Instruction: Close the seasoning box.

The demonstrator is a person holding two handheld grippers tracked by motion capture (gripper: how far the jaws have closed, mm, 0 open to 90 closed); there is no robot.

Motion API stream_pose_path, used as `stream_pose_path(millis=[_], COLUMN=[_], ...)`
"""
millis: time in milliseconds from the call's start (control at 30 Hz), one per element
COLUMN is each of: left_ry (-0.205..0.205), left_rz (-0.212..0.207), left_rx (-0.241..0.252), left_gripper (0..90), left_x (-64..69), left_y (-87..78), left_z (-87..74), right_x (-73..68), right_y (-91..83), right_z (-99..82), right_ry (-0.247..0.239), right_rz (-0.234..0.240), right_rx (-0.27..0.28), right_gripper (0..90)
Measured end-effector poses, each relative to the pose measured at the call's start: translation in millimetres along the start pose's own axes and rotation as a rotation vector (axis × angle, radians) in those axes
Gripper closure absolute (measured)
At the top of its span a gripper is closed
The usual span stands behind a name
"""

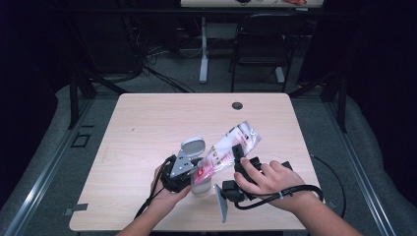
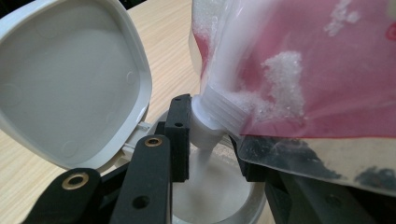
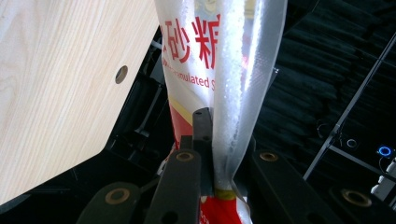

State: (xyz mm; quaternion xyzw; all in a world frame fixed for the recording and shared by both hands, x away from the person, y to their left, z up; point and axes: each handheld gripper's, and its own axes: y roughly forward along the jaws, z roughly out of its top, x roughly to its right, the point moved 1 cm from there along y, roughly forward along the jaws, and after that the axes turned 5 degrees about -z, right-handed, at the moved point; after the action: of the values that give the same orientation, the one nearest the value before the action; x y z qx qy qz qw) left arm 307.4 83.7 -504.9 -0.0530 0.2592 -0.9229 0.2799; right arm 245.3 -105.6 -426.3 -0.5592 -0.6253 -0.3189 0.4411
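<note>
Now your right tongs (image 1: 238, 153) pinch the soft, floppy sugar pouch (image 1: 231, 147) mid-body, pouring into the light open-lidded jar (image 2: 224, 196) your left tongs (image 1: 189, 172) clasp around its rim.

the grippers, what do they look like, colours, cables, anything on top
Both are black two-jaw tools. The left gripper carries a grey three-cornered plate on top, and a black cable trails from it. The right gripper has a thick black cable looping over the wrist. The jaw links show brass-coloured pivot rings. Forearms are bare, no sleeves.
</note>
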Motion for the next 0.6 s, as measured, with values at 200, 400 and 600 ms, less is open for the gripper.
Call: stream_pose_path(millis=[200,400,600], left_ry=[0.003,0.006,0.008], left_rz=[-0.005,-0.01,-0.013], left_rx=[-0.004,0.0,-0.004], left_gripper=[69.9,69.9,69.9], left_x=[2.5,4.9,6.1], left_y=[1.1,1.5,1.7], left_z=[0.4,1.3,1.3], right_x=[-1.8,-2.4,-3.9], right_y=[-2.8,-5.2,-6.7], right_z=[-1.2,-3.1,-4.0], right_ry=[-0.003,-0.003,0.005], right_rz=[0.001,0.0,0.003], right_rx=[-0.01,-0.009,-0.011], right_gripper=[85.3,85.3,85.3])
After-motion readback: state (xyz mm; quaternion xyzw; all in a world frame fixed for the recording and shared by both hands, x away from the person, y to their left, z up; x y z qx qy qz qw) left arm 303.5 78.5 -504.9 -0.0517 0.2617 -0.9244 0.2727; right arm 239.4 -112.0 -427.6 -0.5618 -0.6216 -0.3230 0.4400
